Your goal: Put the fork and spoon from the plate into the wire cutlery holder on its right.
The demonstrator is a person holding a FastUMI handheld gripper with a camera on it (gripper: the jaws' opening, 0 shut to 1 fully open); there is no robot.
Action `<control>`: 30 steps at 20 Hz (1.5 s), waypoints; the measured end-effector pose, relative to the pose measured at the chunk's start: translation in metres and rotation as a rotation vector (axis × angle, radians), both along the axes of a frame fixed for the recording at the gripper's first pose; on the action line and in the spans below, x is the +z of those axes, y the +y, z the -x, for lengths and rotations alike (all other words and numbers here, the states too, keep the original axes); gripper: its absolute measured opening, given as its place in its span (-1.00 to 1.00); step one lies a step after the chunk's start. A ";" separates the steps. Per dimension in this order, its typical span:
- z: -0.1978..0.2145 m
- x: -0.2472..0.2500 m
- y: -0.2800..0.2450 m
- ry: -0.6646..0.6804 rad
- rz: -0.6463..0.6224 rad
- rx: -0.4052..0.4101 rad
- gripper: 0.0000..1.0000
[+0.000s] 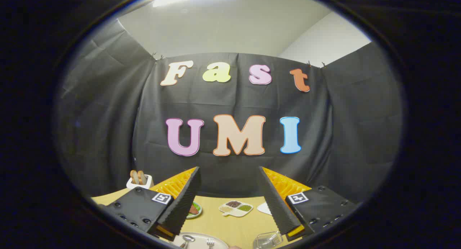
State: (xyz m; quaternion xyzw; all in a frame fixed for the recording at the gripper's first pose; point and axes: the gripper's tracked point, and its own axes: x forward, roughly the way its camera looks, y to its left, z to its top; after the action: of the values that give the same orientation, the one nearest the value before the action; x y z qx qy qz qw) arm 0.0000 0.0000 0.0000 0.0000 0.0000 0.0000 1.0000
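My gripper is open, held high above the wooden table with nothing between its fingers. Far below, between the fingers' bases, a white plate lies at the table's near edge. On it rest a spoon to the left and a fork beside it. Right of the plate stands the wire cutlery holder, close under my right finger.
Farther back on the table sit a divided white dish of grains, a small green plate with food and a white item. A white toaster with bread stands at the back left.
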 end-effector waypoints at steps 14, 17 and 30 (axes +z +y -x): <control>0.009 -0.009 0.018 0.021 0.006 0.052 1.00; 0.009 -0.010 0.019 0.024 0.009 0.059 1.00; 0.007 -0.022 0.027 0.052 0.005 0.085 1.00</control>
State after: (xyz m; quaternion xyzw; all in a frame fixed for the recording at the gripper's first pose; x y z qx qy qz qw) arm -0.0074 0.0271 -0.0221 -0.0023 0.0260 0.0427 0.9987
